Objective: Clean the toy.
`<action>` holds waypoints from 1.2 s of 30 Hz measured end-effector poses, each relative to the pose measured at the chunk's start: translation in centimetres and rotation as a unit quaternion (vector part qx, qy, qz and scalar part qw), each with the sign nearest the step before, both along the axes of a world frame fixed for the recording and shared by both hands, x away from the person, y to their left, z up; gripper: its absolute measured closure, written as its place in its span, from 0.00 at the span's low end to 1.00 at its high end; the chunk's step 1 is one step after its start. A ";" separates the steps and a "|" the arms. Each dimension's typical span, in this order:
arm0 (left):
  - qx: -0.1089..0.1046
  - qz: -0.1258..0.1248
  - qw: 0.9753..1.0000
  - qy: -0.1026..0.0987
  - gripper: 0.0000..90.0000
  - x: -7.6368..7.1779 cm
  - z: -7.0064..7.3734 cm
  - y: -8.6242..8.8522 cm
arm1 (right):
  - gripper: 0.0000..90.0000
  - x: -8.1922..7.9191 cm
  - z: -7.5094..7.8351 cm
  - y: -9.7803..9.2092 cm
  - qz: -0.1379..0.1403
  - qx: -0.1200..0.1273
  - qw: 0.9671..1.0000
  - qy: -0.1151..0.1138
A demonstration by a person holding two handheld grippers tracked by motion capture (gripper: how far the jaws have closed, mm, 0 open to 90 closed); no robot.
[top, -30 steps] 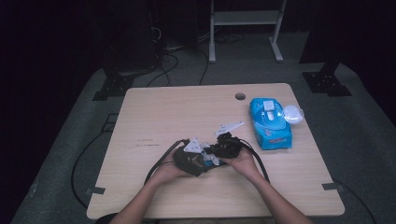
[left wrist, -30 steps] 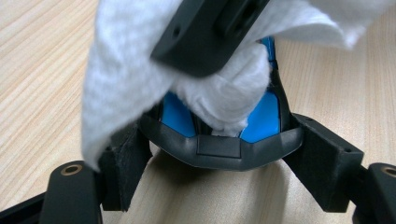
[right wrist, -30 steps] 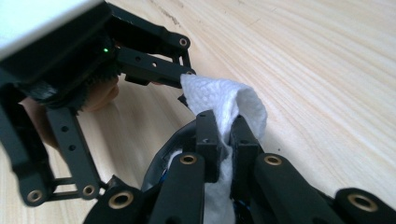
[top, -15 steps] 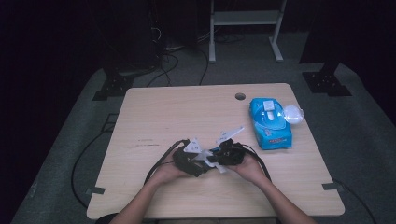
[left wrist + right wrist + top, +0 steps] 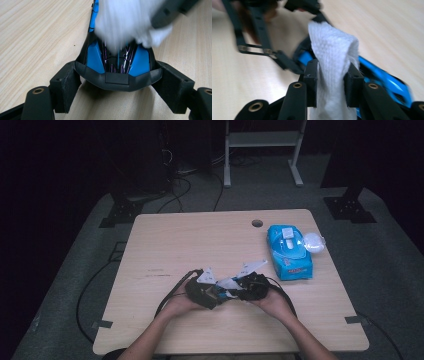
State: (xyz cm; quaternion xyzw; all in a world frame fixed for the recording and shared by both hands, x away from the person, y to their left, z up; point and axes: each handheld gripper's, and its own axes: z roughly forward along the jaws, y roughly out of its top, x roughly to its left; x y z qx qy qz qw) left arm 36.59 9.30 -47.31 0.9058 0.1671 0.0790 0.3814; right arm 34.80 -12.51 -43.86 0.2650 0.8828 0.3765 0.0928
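My left gripper (image 5: 120, 86) is shut on a blue and black toy car (image 5: 117, 75), its pads (image 5: 66, 85) pressed against the car's two sides just above the wooden table (image 5: 200, 240). My right gripper (image 5: 332, 83) is shut on a folded white wipe (image 5: 333, 55), which lies against the top of the car (image 5: 387, 80). In the high view both hands meet near the table's front: left gripper (image 5: 202, 293), right gripper (image 5: 251, 289), the wipe (image 5: 228, 284) between them. The wipe (image 5: 125, 22) covers the car's far end.
A blue pack of wipes (image 5: 289, 252) lies at the right of the table with its clear lid (image 5: 314, 241) flipped open. A cable hole (image 5: 257, 223) sits near the far edge. Black cables (image 5: 172, 292) trail from the grippers toward the person.
The right gripper has slid a little to the right and toward the person, dragging the wipe over the car. The left gripper has stayed nearly in place with the car.
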 end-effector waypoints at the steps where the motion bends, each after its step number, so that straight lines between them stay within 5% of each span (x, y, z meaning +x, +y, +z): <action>1: 0.001 0.000 1.000 0.000 0.27 0.0 0.0 0.0 | 0.78 -0.2 -0.4 -0.8 -0.018 -0.004 1.000 -0.019; 5: -0.002 0.001 1.000 0.001 0.27 0.0 0.0 0.0 | 0.89 0.2 -0.7 -1.8 -0.032 0.013 0.999 -0.010; 7: -0.001 0.000 1.000 0.000 0.27 0.1 0.0 -0.1 | 0.91 0.9 -0.5 -1.9 -0.035 0.020 0.999 0.013; 19: -0.004 0.001 1.000 0.000 0.27 0.0 0.0 0.0 | 0.93 4.1 -0.5 4.0 0.002 0.037 0.998 0.044; 24: -0.003 0.000 1.000 -0.003 0.27 0.0 -0.1 0.0 | 0.93 4.5 -0.4 1.6 -0.029 0.014 0.999 0.029; 27: 0.000 0.000 1.000 -0.005 0.27 0.0 0.0 0.0 | 0.93 5.2 -0.8 -2.2 -0.072 0.011 0.997 0.034; 30: 0.002 -0.001 1.000 -0.005 0.27 0.0 0.0 0.0 | 0.93 5.4 -1.0 -3.9 -0.089 0.030 0.995 0.045; 32: -0.001 0.000 1.000 -0.003 0.27 0.0 -0.1 0.0 | 0.93 5.2 -1.1 -4.9 -0.103 0.013 0.994 0.035; 36: 0.000 -0.002 1.000 -0.003 0.27 0.1 0.0 -0.1 | 0.93 4.6 -1.6 -5.8 -0.108 0.025 0.993 0.040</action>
